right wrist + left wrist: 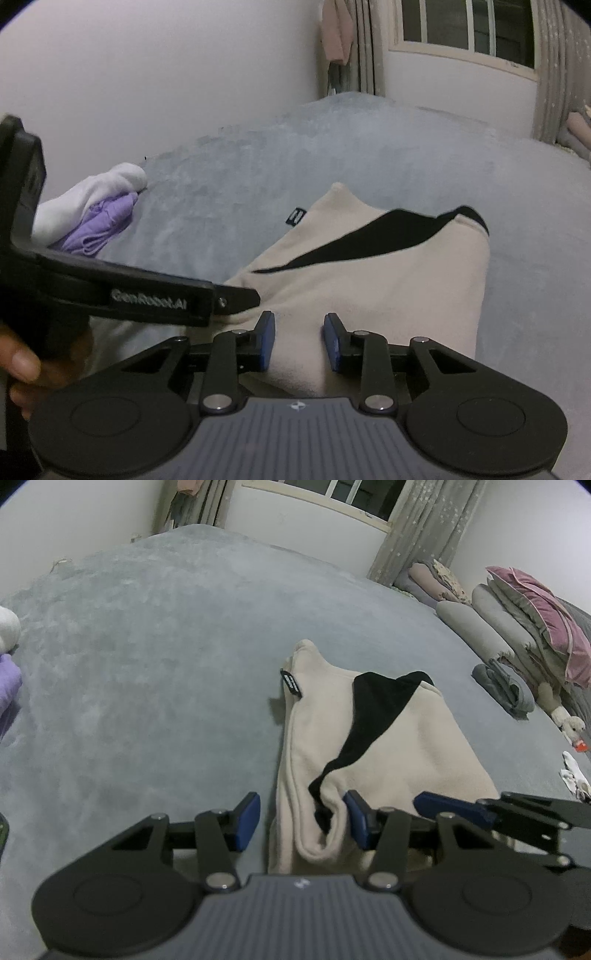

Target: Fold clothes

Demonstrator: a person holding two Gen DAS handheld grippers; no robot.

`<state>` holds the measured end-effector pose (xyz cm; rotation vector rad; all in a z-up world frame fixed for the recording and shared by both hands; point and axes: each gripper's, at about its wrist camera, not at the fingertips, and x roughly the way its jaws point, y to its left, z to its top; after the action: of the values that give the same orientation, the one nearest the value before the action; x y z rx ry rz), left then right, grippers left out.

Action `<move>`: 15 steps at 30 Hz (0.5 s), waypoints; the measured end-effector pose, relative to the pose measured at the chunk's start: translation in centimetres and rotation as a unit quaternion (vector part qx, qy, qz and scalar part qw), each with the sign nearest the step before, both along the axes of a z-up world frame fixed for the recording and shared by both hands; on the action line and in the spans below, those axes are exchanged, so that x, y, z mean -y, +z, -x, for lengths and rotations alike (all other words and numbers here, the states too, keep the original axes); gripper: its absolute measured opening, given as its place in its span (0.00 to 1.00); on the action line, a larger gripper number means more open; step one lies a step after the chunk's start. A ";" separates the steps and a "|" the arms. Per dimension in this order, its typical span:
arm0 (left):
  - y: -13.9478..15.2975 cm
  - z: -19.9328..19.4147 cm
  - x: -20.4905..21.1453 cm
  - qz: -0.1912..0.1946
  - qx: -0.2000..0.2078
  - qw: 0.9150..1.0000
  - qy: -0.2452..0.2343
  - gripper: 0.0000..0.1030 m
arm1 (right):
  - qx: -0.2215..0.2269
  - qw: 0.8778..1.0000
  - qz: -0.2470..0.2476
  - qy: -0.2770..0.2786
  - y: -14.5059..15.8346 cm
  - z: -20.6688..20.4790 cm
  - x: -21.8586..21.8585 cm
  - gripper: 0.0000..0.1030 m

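Note:
A beige fleece garment [399, 746] with a black panel and a small black tag [291, 683] lies partly folded on the grey bed [147, 664]. My left gripper [303, 821] is open at its near edge, and a rolled fold of the fabric rests against the right fingertip. One blue finger [450, 806] of my right gripper lies on the garment just to the right. In the right wrist view, my right gripper [299, 341] is shut on a ridge of the beige garment [388, 288]. The left gripper's black body [110, 295] crosses in from the left, held by a hand [22, 369].
Purple and white clothes [99, 218] lie at the bed's left side by the wall. Stacked pillows and folded bedding [517, 627], a rolled grey item [506, 690] and a plush toy [565, 720] line the right side. A curtain [417, 535] and a window are at the back.

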<state>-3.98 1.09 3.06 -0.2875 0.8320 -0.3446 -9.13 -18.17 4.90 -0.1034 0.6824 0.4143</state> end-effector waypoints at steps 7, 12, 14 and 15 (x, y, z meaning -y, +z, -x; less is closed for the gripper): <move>0.1 0.1 -1.2 0.037 -0.018 0.999 0.002 0.48 | 0.000 1.000 0.010 0.003 -0.2 0.1 0.1 0.30; -0.3 -0.8 -3.9 0.110 -0.050 0.992 0.021 0.48 | 0.006 1.000 0.018 0.007 -0.1 0.4 -0.1 0.30; -0.5 -0.9 -4.1 0.118 -0.054 0.991 0.015 0.49 | 0.011 1.000 0.024 0.008 -0.1 0.5 -0.3 0.30; -0.6 -1.0 -3.9 0.121 -0.056 0.991 0.008 0.49 | 0.013 0.999 0.027 0.009 -0.1 0.6 -0.4 0.30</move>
<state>-3.03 4.96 2.48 -0.5441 0.8982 -0.4183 -9.68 -17.81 4.78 -0.1667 0.6676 0.4112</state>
